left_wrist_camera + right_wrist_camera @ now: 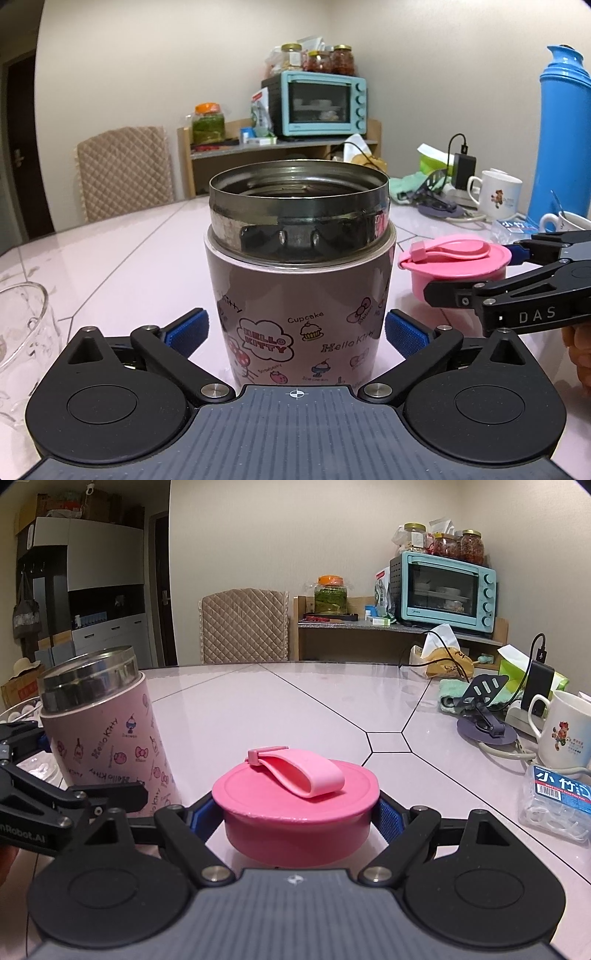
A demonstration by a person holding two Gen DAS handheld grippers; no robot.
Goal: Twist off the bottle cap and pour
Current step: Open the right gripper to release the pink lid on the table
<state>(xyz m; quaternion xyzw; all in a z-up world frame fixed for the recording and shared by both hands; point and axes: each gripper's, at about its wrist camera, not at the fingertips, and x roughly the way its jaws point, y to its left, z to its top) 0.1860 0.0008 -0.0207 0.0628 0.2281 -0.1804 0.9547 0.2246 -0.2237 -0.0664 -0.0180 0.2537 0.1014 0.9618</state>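
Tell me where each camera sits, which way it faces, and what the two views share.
Left wrist: rides the left gripper, facing the open bottle between its fingers; the right gripper shows at right.
Right wrist: rides the right gripper, facing the pink cap it clamps; the left gripper's finger shows at left.
Shared: bottle, cap, blue oven, white mug.

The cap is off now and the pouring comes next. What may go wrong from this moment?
1. The left hand-held gripper holds the open Hello Kitty bottle low on its body, so it may slip or swing when tilted.
2. The glass cup sits at the far left edge of the left wrist view; a pour could miss it.
3. The right hand-held gripper holds the pink cap close beside the bottle and may bump it.
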